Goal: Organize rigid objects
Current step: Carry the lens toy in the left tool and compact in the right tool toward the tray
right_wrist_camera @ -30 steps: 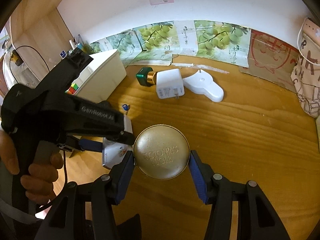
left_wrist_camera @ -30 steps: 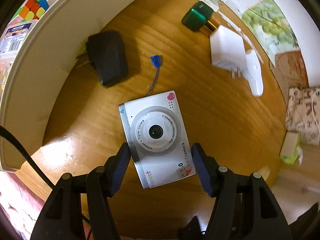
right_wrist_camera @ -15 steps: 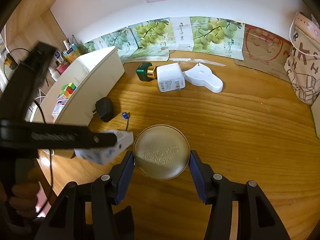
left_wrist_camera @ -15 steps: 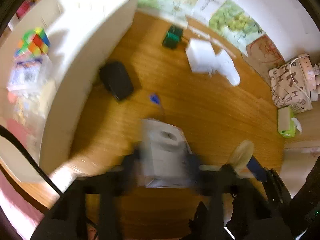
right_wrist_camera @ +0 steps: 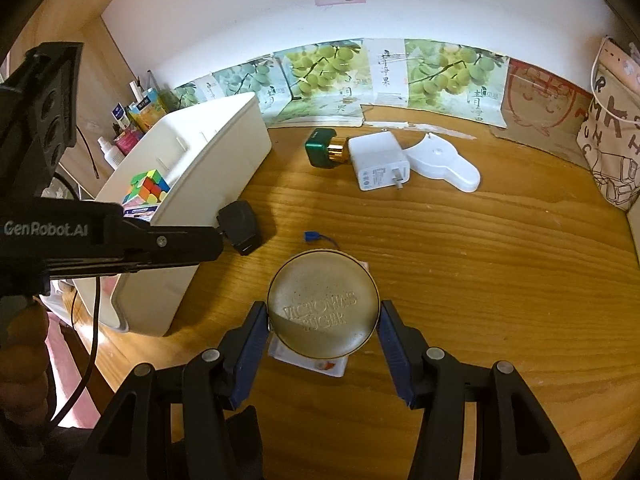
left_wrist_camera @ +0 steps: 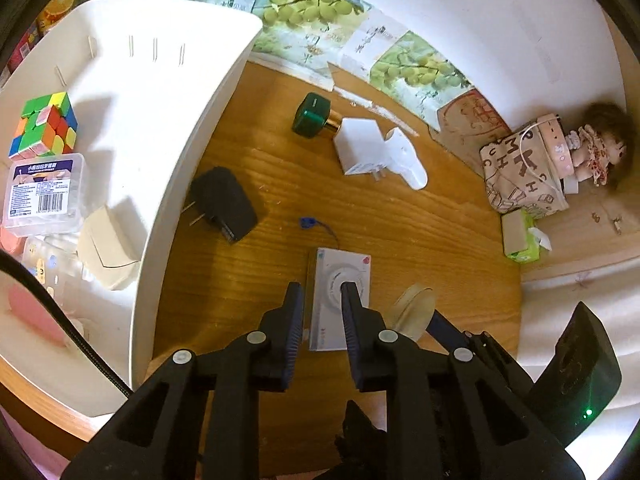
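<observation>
My left gripper (left_wrist_camera: 322,292) hangs high over the wooden table with its jaws nearly closed and nothing between them. The white toy camera (left_wrist_camera: 340,300) lies flat on the table below it; a corner of it shows under the tin in the right wrist view (right_wrist_camera: 308,360). My right gripper (right_wrist_camera: 322,312) is shut on a round gold tin (right_wrist_camera: 323,308), held above the camera. The tin also shows edge-on in the left wrist view (left_wrist_camera: 414,308). The white storage bin (left_wrist_camera: 168,92) stands at the left and holds a colour cube (left_wrist_camera: 44,126) and a clear box (left_wrist_camera: 44,192).
On the table lie a black plug adapter (left_wrist_camera: 224,204), a green and gold bottle (left_wrist_camera: 314,116), a white charger (left_wrist_camera: 360,152), a white flat piece (left_wrist_camera: 410,160) and the camera's blue strap tip (left_wrist_camera: 307,223). A patterned bag (left_wrist_camera: 524,168), a doll and a tissue pack (left_wrist_camera: 518,236) are at the right.
My left gripper closed its jaws, rose and pulled back from the camera, which lies on the table. The right gripper kept hold of the tin, nearly still.
</observation>
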Tool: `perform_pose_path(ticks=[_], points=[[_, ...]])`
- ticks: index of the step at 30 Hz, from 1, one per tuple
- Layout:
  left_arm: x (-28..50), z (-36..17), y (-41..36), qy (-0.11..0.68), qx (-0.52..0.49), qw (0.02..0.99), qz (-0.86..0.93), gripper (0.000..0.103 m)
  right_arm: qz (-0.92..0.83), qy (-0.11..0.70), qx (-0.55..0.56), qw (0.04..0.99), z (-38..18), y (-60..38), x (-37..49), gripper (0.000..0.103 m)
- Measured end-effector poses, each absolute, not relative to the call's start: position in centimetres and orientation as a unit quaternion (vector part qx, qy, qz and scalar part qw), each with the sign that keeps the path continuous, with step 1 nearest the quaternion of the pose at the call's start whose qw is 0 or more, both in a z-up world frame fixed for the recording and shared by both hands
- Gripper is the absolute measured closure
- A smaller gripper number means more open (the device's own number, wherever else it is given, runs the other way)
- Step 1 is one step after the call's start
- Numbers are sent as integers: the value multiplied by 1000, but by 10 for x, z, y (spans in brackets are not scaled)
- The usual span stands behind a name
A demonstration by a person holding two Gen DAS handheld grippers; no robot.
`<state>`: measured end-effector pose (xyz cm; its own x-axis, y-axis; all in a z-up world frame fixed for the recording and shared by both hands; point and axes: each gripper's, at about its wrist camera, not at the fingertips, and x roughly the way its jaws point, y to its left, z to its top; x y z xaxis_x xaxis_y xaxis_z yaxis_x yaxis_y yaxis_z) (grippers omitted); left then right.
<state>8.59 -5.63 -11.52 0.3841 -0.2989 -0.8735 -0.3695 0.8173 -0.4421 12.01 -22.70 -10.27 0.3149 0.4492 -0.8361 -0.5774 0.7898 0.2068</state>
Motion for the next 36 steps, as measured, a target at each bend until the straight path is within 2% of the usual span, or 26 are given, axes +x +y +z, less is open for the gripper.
perform_pose_path(ticks=[4,9,11,15,17,19,21,23,36], points=[[89,-121,-61,573,-288,767,18,80,309,488,-66,814,-101,-230,114,48],[98,-133,-73,600,-270,753,20,74,295,481,-64,823,-99,-242,111,48],[101,-138,-79,611,-265,746,20,65,288,480,-61,826,-99,-249,112,48],[106,-149,-90,628,-260,733,25,59,276,483,-56,829,-99,-264,118,48],[108,-153,-94,633,-265,727,28,43,274,484,-57,829,-100,-270,121,48],[109,-158,-98,640,-265,720,38,34,274,487,-60,827,-101,-276,123,48],[110,-162,-102,645,-268,714,46,32,275,491,-65,824,-104,-281,126,48],[111,-168,-106,650,-270,707,57,22,279,494,-69,820,-107,-286,130,48],[122,-191,-135,689,-234,678,110,22,306,505,-85,803,-119,-307,153,48]])
